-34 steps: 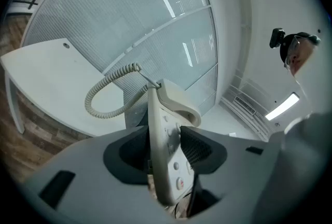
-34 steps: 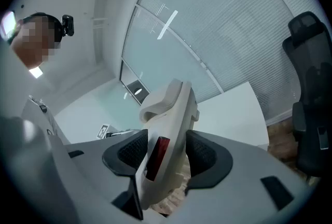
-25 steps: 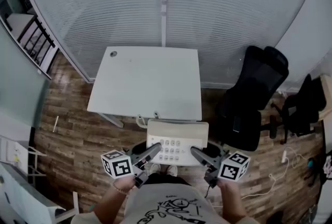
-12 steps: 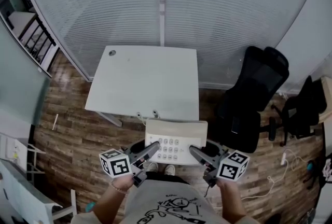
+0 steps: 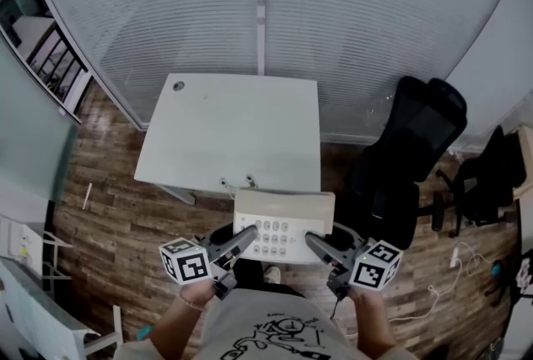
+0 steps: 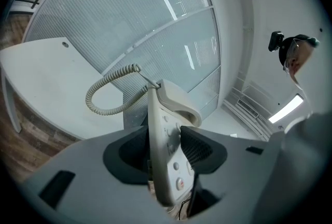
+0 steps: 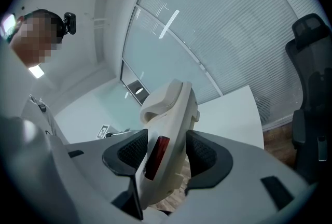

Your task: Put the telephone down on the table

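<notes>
Your left gripper (image 5: pixel 243 242) was closed on the left edge of the telephone (image 5: pixel 283 221). In the left gripper view, its two dark pads pressed on either face of the cream body, and the jaws stood part-way apart because of the phone's thickness. Your right gripper (image 5: pixel 315 245) had the same hold on the right edge, with both pads against the casing on either side of a dark red window (image 7: pixel 154 158). Between the two grippers the telephone lay roughly flat with its keypad (image 5: pixel 273 235) facing up, and you carried it in the air in front of you. The handset (image 6: pixel 179 101) sat in its cradle at the end farthest from the grippers. A coiled cord (image 6: pixel 104 93) looped out from that far end, off to the left of your left gripper. The marker cubes sat behind the jaws, the left cube (image 5: pixel 186 261) and the right cube (image 5: pixel 376 264) both close to your hands.

Just beyond the phone's far end was the near edge of the white table (image 5: pixel 233 129). The telephone was short of the table and not resting on it, with the wood floor (image 5: pixel 108 208) below. Past the far side of the table rose a wall of pale blinds (image 5: pixel 166 8). To the right of your right gripper, beside the table, stood a black office chair (image 5: pixel 408 158). A second dark chair (image 5: pixel 487 175) stood farther right.
</notes>
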`<move>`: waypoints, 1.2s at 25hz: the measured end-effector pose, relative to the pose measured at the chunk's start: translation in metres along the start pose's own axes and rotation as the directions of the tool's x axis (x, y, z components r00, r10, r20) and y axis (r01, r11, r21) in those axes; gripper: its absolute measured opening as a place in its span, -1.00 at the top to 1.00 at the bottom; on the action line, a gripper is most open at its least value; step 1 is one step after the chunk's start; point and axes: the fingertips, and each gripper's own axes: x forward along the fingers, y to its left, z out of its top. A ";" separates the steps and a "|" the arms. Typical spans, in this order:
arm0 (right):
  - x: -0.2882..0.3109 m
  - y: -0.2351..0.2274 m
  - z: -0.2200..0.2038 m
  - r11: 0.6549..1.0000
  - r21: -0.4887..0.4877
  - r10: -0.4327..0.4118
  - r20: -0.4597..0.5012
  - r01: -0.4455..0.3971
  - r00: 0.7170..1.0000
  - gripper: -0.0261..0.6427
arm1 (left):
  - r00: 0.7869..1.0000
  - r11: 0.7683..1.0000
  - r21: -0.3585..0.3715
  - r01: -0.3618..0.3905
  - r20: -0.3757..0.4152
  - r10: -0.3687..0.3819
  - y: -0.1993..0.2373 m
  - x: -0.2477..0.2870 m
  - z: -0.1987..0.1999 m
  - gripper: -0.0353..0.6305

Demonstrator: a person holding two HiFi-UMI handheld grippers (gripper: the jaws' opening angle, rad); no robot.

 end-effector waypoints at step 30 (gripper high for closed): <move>0.166 -0.032 0.080 0.999 -0.002 -0.038 0.014 0.038 0.999 0.19 | 0.999 0.999 -0.005 0.032 -0.034 -0.032 0.113 0.016 0.152 0.35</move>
